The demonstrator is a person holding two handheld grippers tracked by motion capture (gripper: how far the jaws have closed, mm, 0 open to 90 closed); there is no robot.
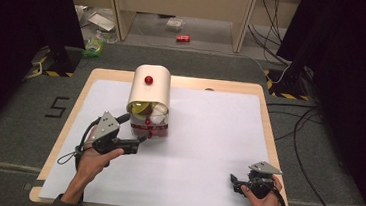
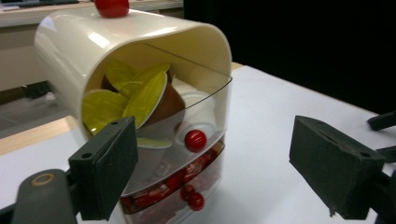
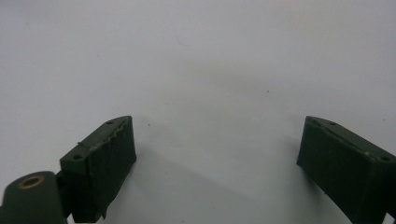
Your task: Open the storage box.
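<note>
The capsule dispenser is showing a glossy cream plastic hood that is catching highlights, over a clear plastic front with smooth red knobs. Inside, capsules are showing yellow foil lids with a satin sheen. The left tool's pads are looking matt black and rubbery; the right tool's pads are looking rough-edged. The desk is wearing a matt white sheet over a pale wood rim.

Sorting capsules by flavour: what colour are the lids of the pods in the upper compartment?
Yellow-green lids; clearest in the left gripper view.
</note>
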